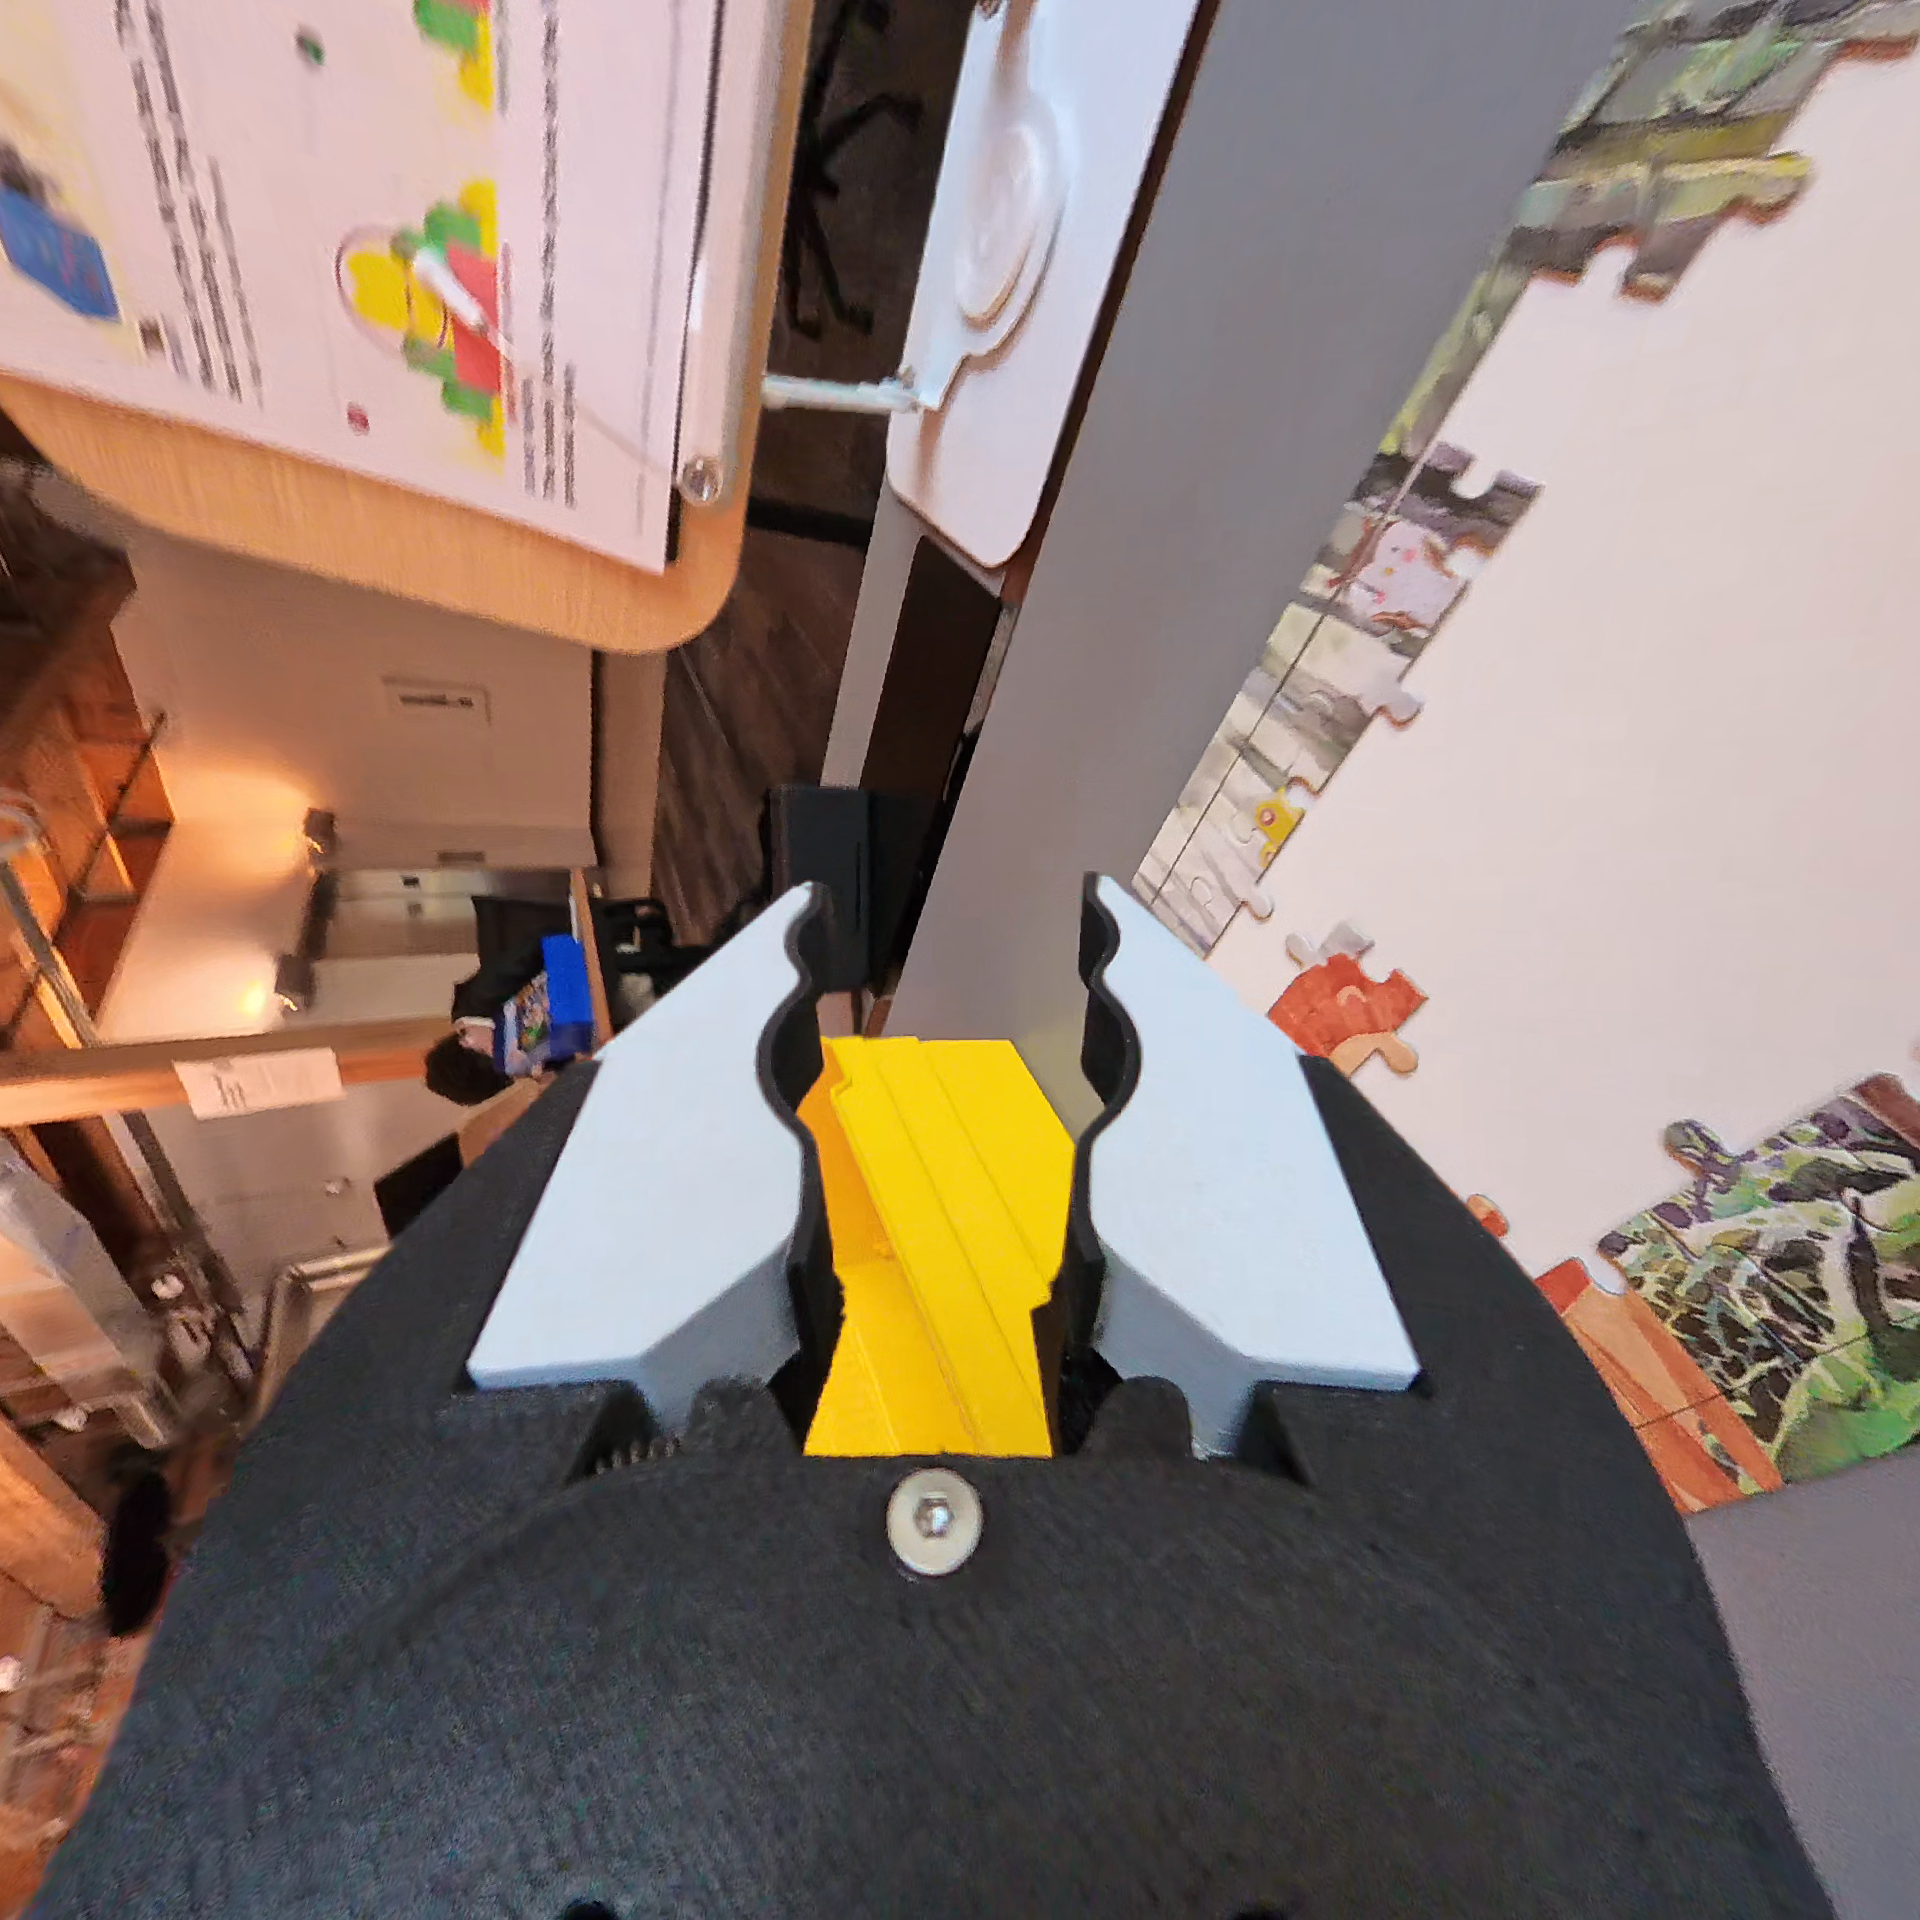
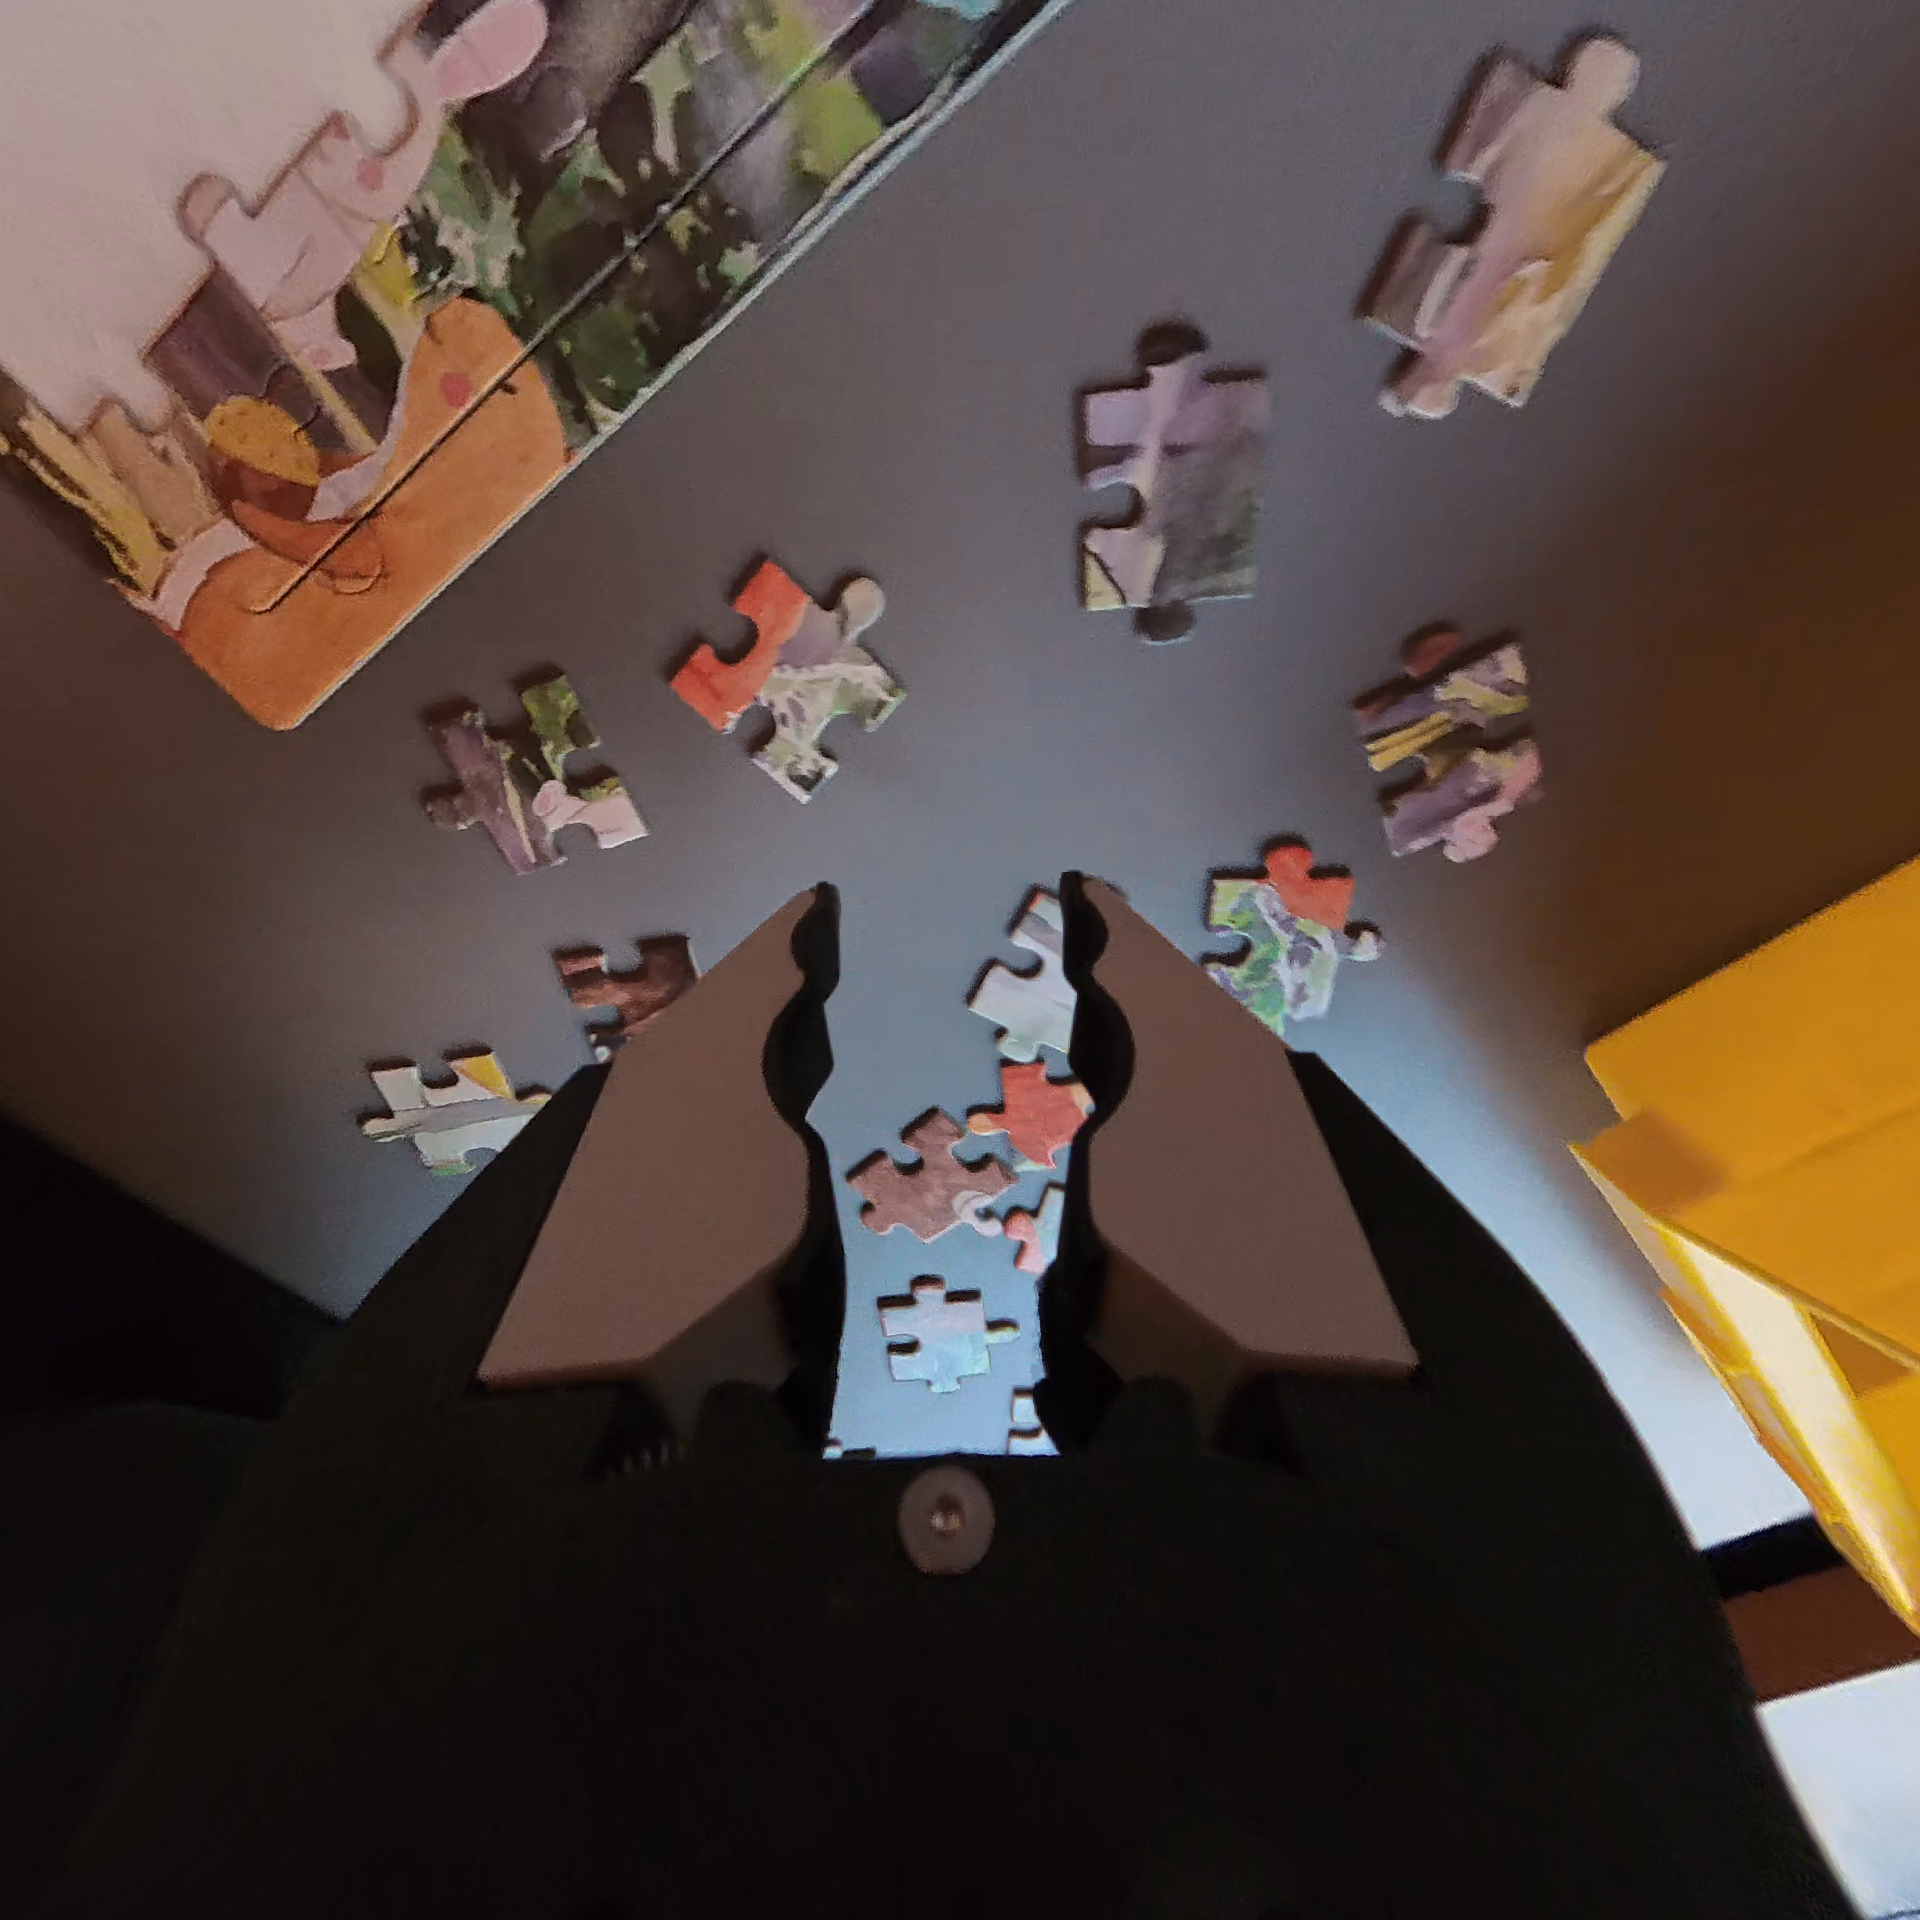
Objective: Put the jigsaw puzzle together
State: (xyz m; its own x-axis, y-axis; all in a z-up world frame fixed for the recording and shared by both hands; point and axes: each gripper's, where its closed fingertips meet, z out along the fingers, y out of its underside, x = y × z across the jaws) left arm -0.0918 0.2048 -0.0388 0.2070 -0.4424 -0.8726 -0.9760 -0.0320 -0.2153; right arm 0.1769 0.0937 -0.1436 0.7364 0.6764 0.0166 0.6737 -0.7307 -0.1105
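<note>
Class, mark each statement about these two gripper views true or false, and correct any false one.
1. The right gripper holds a puzzle piece. False: its jaws are open and empty, above loose pieces.
2. The puzzle board is partly filled along its edges. True.
3. Loose pieces lie on the grey table. True.
4. The orange-and-green piece is already fitted into the board. False: it lies apart on the table.
5. The left gripper is shut. False: its jaws are apart.
</note>
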